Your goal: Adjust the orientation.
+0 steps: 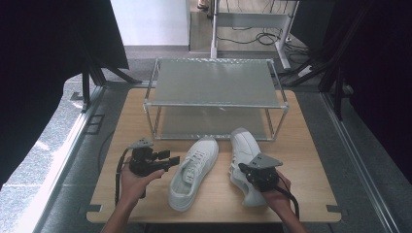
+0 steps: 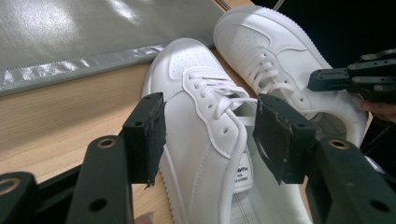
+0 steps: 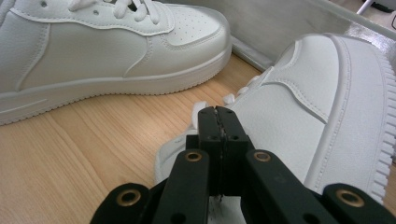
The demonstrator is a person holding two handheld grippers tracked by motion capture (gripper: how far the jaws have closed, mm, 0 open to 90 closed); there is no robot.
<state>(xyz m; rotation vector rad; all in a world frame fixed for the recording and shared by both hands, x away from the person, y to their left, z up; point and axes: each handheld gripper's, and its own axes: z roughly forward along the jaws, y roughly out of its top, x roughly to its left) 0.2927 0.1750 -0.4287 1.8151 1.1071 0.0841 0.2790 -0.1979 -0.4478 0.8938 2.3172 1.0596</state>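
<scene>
In the high view, your wooden table (image 1: pixel 311 160) carries a two-tier metal rack (image 1: pixel 214 82) with dull grey shelves in the upper middle of the frame. Two white sneakers lie just below it. The left shoe (image 1: pixel 194 172) angles toward the lower left; the right shoe (image 1: pixel 245 162) sits right of centre. Your left gripper (image 1: pixel 167 160) is just left of the left shoe, and your right gripper (image 1: pixel 243 170) sits over the right shoe's opening.

In the left gripper view, your two black jaws stand spread wide, with rough flat pads (image 2: pixel 152 137). The left shoe (image 2: pixel 205 135) fills the centre, smooth leather-like white with a perforated toe, flat laces and a ribbed sole edge. Its collar and side lie between your jaws, but the pads do not press it. The right shoe (image 2: pixel 266 56) lies at upper right, with your right gripper (image 2: pixel 322 79) at its collar.

In the right gripper view, your jaws are pressed together at bottom centre, pinching the edge of the right shoe (image 3: pixel 322 107). Whether it is the tongue or the collar, I cannot tell. The left shoe (image 3: pixel 102 51) stretches across the upper left.
</scene>
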